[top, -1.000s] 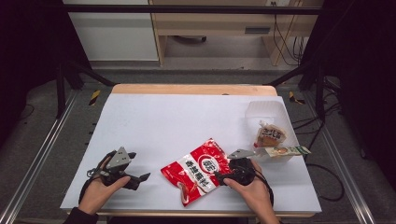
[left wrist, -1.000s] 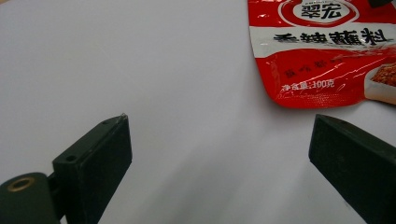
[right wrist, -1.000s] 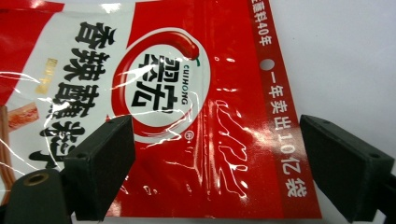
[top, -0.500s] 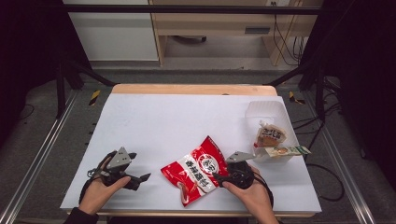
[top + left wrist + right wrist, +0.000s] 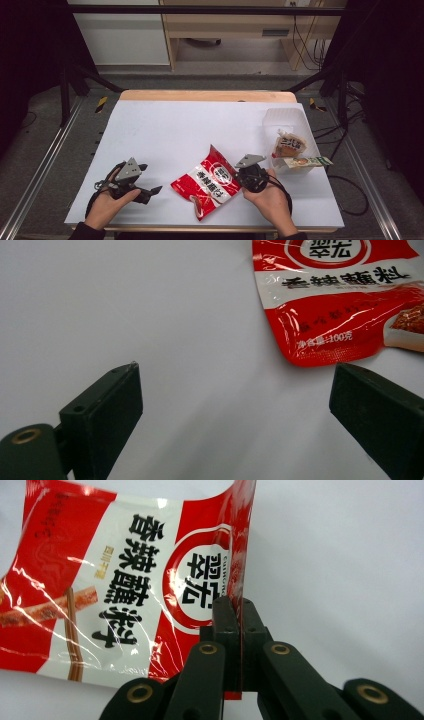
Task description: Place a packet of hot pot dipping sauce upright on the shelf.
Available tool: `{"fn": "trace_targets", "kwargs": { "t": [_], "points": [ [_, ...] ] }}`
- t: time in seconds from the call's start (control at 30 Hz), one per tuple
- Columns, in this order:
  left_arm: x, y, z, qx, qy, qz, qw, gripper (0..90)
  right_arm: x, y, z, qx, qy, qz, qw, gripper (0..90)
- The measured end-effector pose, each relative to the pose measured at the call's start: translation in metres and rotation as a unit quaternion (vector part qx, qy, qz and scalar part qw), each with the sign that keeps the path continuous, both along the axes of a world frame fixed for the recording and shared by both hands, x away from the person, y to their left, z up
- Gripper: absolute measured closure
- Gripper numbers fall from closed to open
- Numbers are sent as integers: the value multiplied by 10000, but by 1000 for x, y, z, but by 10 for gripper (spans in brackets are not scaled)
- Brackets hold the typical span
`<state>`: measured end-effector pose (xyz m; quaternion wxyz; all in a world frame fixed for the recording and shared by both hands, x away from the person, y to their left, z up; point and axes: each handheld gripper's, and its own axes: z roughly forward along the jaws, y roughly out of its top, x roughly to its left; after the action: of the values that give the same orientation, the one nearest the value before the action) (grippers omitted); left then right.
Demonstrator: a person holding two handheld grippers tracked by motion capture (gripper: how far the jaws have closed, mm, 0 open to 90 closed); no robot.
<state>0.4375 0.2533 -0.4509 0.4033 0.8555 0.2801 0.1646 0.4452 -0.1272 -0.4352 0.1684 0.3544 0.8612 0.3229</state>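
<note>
R gripper [image 5: 234,611]: jaws have just been closing, now pinching the right-hand edge of the red seasoning sachet [image 5: 120,575], film clamped flat btwn the two black pads. In the right gripper view the pinched edge runs up vertically out of the jaws, rest of the pack fans off to the left w/ printed face toward cam.

High view: sachet [image 5: 210,182] sits at the near-centre of the white table [image 5: 175,130], right end lifted where R gripper [image 5: 241,176] grips it, left end low toward the table; can't tell if it touches. R hand [image 5: 267,195] is just right of the pack.

L gripper [image 5: 150,190]: jaws spread wide, nothing btwn them, resting at near-left of table in L hand [image 5: 107,202]. In the left gripper view [image 5: 235,420] the sachet's bottom corner [image 5: 340,305] lies ahead of the jaws and toward the right one, apart from both pads.

Clear plastic tub [image 5: 280,122] at right side of table, w/ a wrapped snack [image 5: 290,146] inside and a flat packet [image 5: 305,162] across its near rim. Tub is near the R gripper, not touching.
</note>
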Motion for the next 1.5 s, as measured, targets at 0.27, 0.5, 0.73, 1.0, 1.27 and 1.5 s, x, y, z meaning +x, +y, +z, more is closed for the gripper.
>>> {"fn": "trace_targets", "kwargs": {
  "t": [0.27, 0.5, 0.73, 1.0, 1.27, 1.5],
  "points": [
    [1, 3, 2, -6, -2, 52, 10000, 75, 23, 23, 23, -251, -393, 321, 9984, 900],
    [1, 4, 5, -48, -15, 112, 9999, 82, 37, 41, 31, -387, -679, 428, 9960, 900],
    [2, 8, 10, -51, -66, 167, 9998, 97, 41, 59, 47, -486, -903, 634, 9927, 900],
    [10, 12, 31, -66, -212, 207, 9995, 128, 41, 75, 62, -605, -1070, 824, 9890, 900],
    [22, 6, 56, 103, -347, 124, 9993, 144, 41, 83, 73, -563, -1177, 897, 9874, 900],
    [33, -3, 73, 159, -419, 84, 9990, 150, 42, 87, 82, -546, -1294, 976, 9853, 900]
  ]
}}
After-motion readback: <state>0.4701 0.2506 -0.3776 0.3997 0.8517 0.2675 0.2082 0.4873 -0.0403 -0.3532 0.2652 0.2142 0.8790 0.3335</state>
